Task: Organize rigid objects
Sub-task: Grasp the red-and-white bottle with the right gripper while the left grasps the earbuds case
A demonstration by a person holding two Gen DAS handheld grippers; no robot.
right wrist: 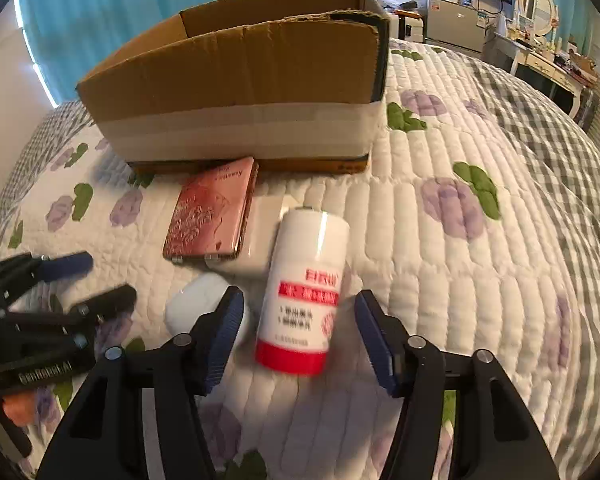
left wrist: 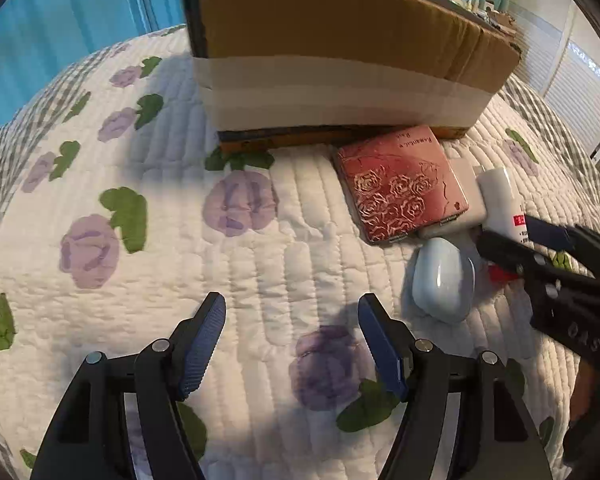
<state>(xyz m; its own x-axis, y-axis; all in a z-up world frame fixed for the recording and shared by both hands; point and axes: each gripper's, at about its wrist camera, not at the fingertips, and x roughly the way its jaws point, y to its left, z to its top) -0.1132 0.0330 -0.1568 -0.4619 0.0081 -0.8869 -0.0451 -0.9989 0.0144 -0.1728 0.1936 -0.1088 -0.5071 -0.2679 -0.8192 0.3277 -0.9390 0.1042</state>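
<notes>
The white bottle [right wrist: 305, 292] with the red band lay on the quilt [right wrist: 480, 280], its lower half between the spread fingers of the right gripper [right wrist: 298, 320] — neither pad touched it. The left gripper [left wrist: 292, 322] stood open over bare quilt, with nothing between its fingers, left of the small pile. Counted: one bottle, one pink rose-patterned case [right wrist: 212, 216], one white flat block [right wrist: 260, 236] under its edge, one pale rounded case [right wrist: 204, 304], and one open cardboard box [right wrist: 236, 80] just behind.
</notes>
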